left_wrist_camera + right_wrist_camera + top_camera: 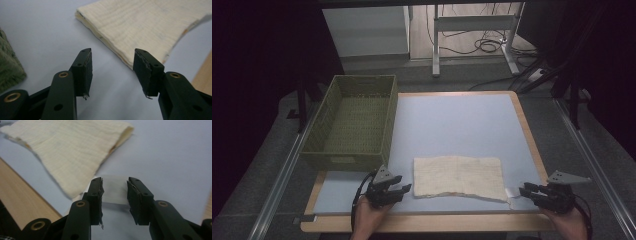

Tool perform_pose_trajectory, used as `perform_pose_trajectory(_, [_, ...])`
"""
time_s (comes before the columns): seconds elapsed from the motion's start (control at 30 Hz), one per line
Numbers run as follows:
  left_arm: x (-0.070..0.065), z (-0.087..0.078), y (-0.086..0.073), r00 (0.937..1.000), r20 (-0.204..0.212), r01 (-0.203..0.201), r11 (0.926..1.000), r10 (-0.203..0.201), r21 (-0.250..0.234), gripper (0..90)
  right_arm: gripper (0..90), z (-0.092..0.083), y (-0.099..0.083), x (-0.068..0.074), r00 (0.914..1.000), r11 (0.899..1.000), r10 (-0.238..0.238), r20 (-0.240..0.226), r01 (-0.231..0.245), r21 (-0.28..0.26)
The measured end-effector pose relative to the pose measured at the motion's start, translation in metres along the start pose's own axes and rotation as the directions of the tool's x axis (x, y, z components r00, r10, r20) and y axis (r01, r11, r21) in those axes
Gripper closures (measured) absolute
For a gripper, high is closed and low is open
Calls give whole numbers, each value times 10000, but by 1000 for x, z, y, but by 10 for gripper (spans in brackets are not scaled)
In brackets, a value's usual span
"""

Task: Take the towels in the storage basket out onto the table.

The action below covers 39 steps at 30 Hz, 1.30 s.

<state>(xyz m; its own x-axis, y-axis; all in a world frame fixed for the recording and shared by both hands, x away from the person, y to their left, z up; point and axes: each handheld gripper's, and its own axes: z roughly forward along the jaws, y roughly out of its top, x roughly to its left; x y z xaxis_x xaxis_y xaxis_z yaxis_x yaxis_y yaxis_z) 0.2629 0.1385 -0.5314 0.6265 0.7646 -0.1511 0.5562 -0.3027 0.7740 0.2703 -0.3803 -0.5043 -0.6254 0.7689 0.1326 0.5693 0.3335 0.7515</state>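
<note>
**Two claws sit open by the folded cloth**

A folded cream cloth [458,177] lies flat on the blue worktop [457,125], close to its near edge. The cloth is the thing to look from.

The left claw [404,189] is just beside the cloth's left end, at the near corner. In the left gripper view its jaws stand apart. Nothing is between them but bare worktop. The cloth's [147,27] folded edge, with its stacked layers, lies just past the jaw tips, and one tip is very close to that edge. The pictures do not show if it touches.

The right claw [523,190] is just off the cloth's right end, at the near corner. In the right gripper view its jaws are also apart, with a smaller gap. They hold nothing. A small pale patch [113,190] lies flat on the worktop between and past the jaw tips. The cloth's [67,150] corner lies just to one side of them.

A hand [373,212] holds the left claw, and another hand [569,220] holds the right one. Both come in from the near side of the cloth.

A green woven basket [331,159] stands behind the cloth and to its left. It hangs partly over the worktop's left edge.
</note>
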Motion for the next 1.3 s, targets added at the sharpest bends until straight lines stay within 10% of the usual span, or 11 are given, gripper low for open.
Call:
perform_pose_trajectory(0.63, [8,51,64,9895,-1442,-55,9993,108,372,653,724,66,82,-8,9984,9984,-546,-139,548,148])
perform_pose_trajectory(0.9, [15,72,61,9794,-2020,237,9962,-63,842,563,634,103,85,-9,9947,9921,-1025,131,1012,740])
perform_pose_trajectory(1.07, [18,77,56,9854,-1680,404,9957,-258,839,562,697,107,74,-8,9935,9909,-1119,217,1099,772])
perform_pose_trajectory(1.3, [17,78,57,9978,-472,500,9967,-471,638,846,879,95,81,-12,9915,9896,-1281,246,1262,689])
